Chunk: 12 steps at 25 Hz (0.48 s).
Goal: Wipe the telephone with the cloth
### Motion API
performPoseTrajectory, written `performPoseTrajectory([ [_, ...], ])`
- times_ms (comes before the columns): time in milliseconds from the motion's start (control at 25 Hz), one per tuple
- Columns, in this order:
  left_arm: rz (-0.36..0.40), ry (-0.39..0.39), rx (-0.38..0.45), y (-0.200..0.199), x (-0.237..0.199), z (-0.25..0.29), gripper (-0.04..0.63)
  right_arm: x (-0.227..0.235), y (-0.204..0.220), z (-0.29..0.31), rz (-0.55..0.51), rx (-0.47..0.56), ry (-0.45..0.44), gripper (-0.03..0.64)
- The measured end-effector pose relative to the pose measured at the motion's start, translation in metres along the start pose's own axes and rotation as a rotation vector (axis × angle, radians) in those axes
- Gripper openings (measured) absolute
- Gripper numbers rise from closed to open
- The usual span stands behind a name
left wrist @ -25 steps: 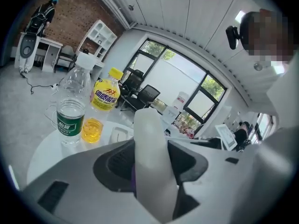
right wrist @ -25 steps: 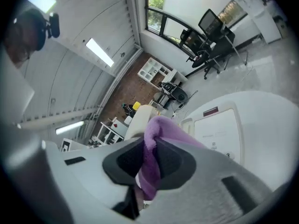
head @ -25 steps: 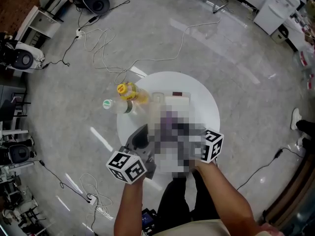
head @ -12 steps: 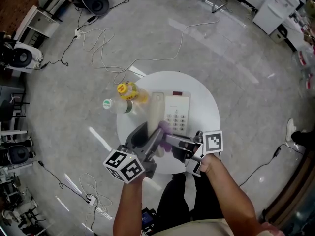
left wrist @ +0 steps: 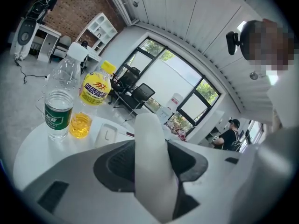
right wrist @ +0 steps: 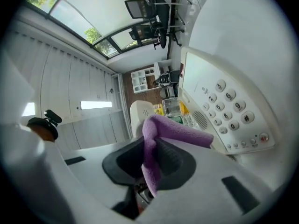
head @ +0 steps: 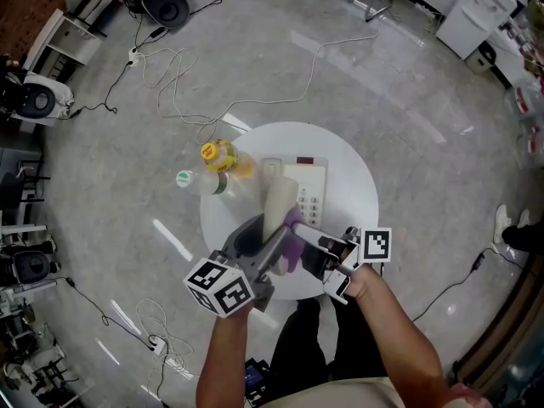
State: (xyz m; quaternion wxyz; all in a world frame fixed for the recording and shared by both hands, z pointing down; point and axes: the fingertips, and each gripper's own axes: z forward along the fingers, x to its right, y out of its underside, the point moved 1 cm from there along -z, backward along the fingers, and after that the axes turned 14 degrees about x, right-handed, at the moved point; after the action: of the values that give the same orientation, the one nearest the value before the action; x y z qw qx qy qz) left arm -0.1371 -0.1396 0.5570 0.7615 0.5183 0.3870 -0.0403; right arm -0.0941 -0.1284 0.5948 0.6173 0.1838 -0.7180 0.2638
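Round white worktop (head: 353, 185); telephone base (right wrist: 219, 106) at centre. Left gripper (left wrist: 150, 167) jaws clamped on handset (head: 279, 198), raised above base, likely exposing it. Right gripper (right wrist: 152, 160) jaws pinch purple cloth (right wrist: 180, 130) near base, beside handset, apparently for wiping.

In the head view the handset (head: 279, 204) covers the left side of the telephone's base (head: 313, 189). The purple cloth (head: 290, 246) and the right gripper (head: 304, 233) hide the base's near edge. In the left gripper view the handset's lower end disappears between the jaws of the left gripper (left wrist: 152, 169), which grip it, so that end cannot be seen. In the right gripper view the cloth's tail sinks out of sight between the jaws clamped on it, and the base runs off the right edge. From above, the print on the water bottle (head: 197, 182) and the yellow bottle (head: 223, 158) is too small to read. The person's arms are cut off by the bottom edge.
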Motion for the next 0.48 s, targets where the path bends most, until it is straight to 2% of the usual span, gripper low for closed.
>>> performPoseTrajectory([
  [320,-0.001,-0.008,0.005,-0.008,0.011,0.004,0.211,-0.012,-0.031,0.013,0.06,0.159,-0.079,0.051],
  [480,0.001,-0.005,0.013,-0.01,0.012,0.004,0.21,-0.014,-0.053,0.011,0.115,0.308,-0.118,0.051],
])
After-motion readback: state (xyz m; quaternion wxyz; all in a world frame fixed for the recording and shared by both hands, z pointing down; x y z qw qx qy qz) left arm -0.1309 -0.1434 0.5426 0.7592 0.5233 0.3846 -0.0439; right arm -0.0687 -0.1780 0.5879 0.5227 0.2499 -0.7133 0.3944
